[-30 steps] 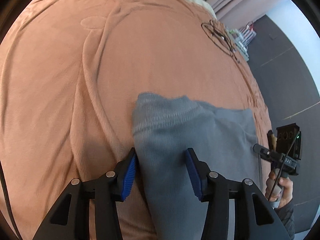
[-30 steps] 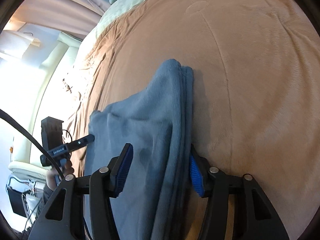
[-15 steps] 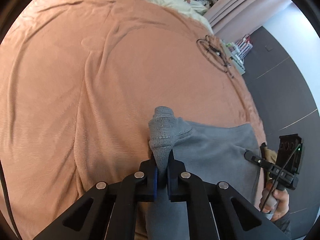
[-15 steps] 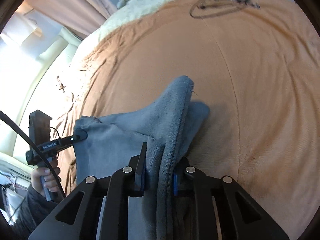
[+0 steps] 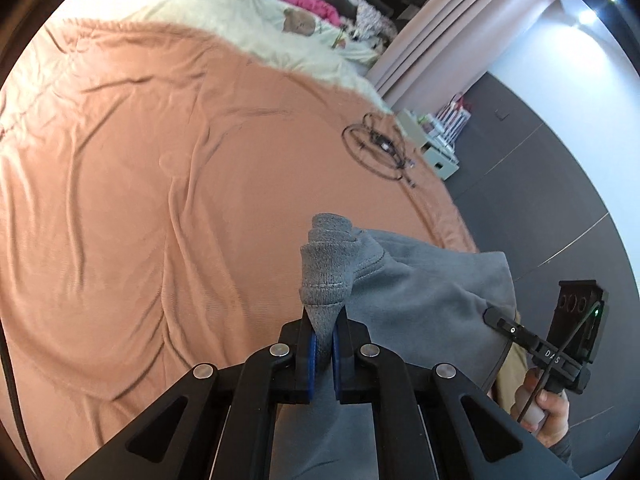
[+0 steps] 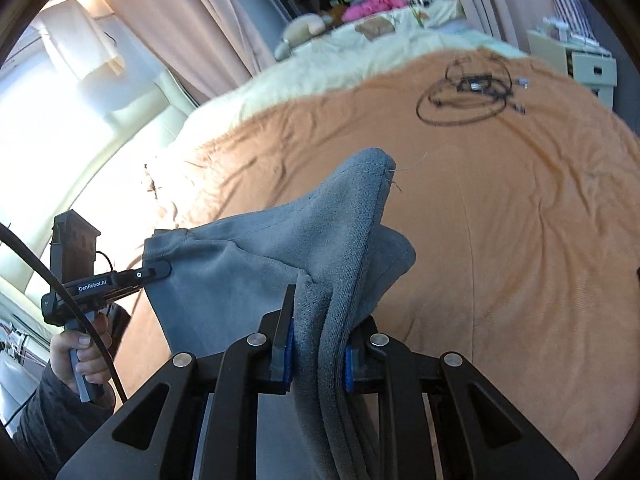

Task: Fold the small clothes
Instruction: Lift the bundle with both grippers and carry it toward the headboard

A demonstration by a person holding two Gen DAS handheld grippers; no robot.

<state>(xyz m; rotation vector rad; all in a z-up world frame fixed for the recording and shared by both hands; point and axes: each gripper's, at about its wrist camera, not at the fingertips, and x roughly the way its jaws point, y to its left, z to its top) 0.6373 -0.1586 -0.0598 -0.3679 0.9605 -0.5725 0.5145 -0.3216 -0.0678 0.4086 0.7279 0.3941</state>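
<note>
A grey knit garment hangs lifted above an orange bedspread, stretched between both grippers. My left gripper is shut on its ribbed hem, which bunches up above the blue pads. My right gripper is shut on the opposite folded edge of the garment, whose corner sticks up above the fingers. Each view shows the other gripper clamped on the cloth: the right one and the left one.
A coiled black cable lies on the orange bedspread far ahead, also in the right wrist view. A cream blanket with soft toys lies at the bed's head. Pink curtains and a white drawer unit stand beyond.
Both grippers closed on the garment's edges and lifted it off the bedspread; the views tilted up, showing more of the room.
</note>
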